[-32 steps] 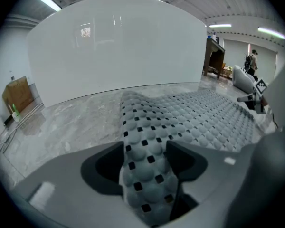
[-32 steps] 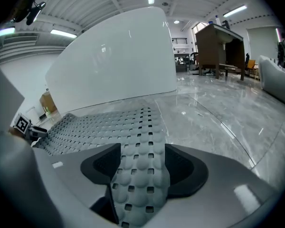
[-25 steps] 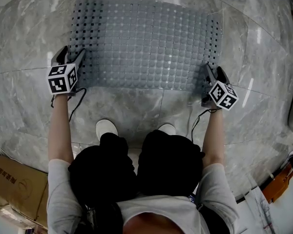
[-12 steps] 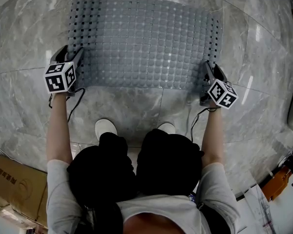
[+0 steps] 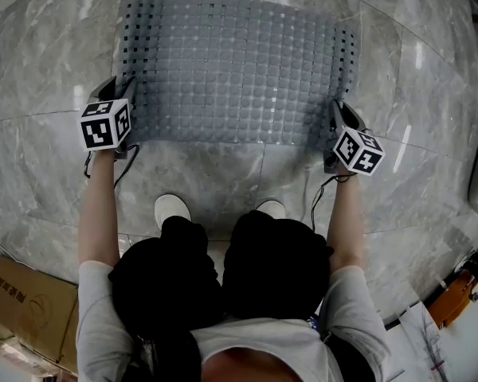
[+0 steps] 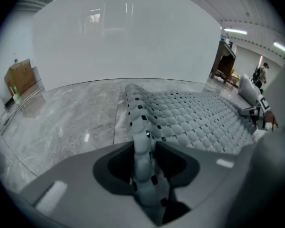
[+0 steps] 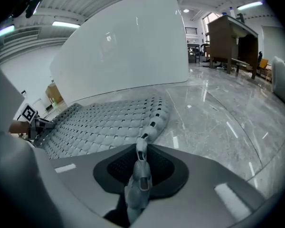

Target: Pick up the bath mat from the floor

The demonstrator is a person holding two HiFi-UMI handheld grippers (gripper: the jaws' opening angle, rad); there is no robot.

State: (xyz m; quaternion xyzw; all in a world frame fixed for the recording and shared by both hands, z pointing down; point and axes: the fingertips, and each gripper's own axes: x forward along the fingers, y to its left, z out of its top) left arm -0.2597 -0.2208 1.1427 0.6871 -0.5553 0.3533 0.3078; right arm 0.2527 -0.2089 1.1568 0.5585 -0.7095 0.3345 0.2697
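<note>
The left claw (image 6: 143,151), its jaws just closed in, pinches the edge of the bath mat (image 5: 235,70) at the mat's 8 o'clock. The right claw (image 7: 141,163), also just closed in, pinches the edge at 4 o'clock. The grey, holed mat lies spread on the marble floor (image 5: 223,173), at 12 o'clock from the person's shoes (image 5: 173,209).

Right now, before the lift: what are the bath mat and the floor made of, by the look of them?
The bath mat is likely soft rubber or PVC, grey and matte: moulded round bumps, square holes, and edges that buckle into limp folds. The floor looks like polished marble or marble-look tile, grey: veining, straight joints, glossy light reflections. Real stone or imitation, I can't tell.
</note>
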